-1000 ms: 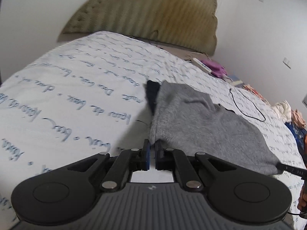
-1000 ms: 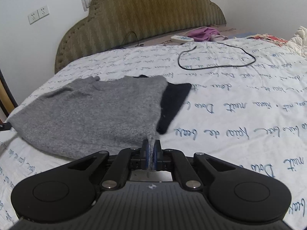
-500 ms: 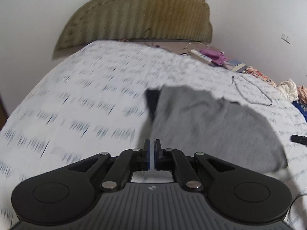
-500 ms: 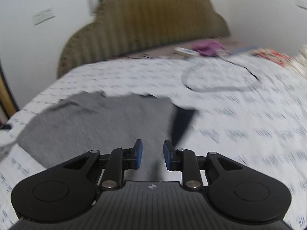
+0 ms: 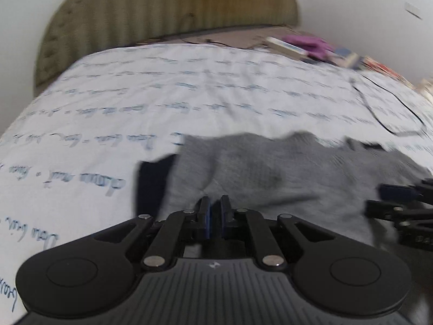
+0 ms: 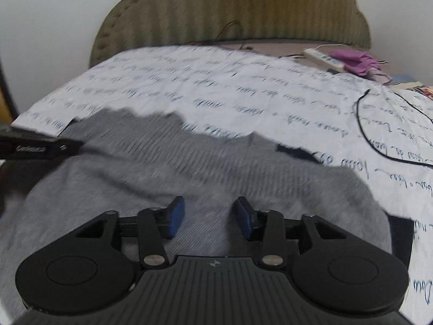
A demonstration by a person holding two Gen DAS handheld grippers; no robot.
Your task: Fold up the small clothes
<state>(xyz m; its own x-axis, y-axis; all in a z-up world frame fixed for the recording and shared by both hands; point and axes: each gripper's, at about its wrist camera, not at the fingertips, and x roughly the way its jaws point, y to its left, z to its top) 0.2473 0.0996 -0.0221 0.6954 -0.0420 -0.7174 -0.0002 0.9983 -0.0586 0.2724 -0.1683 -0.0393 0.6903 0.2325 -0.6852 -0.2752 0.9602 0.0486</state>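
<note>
A bed sheet [image 6: 222, 92] printed with script is spread ahead of the fingers, backed by an olive headboard [image 6: 232, 13]. A black cable [image 6: 379, 135] is looped beyond to the right. The grey garment [image 6: 189, 168] lies flat beneath both tools. The right gripper [image 6: 207, 216] is held spread above it; the left gripper [image 5: 213, 214] is nearly closed, with a narrow gap seen and nothing pinched.

Both wrist cameras are looking low and close over the gray garment [image 5: 270, 178] [image 6: 189, 168], facing along the bed [image 5: 162, 103] [image 6: 216, 81] toward its headboard [image 5: 162, 8] [image 6: 230, 13]. Each is sharing that headboard, the garment and the black cable [image 5: 392, 113] [image 6: 379, 140] near the right edge.
</note>
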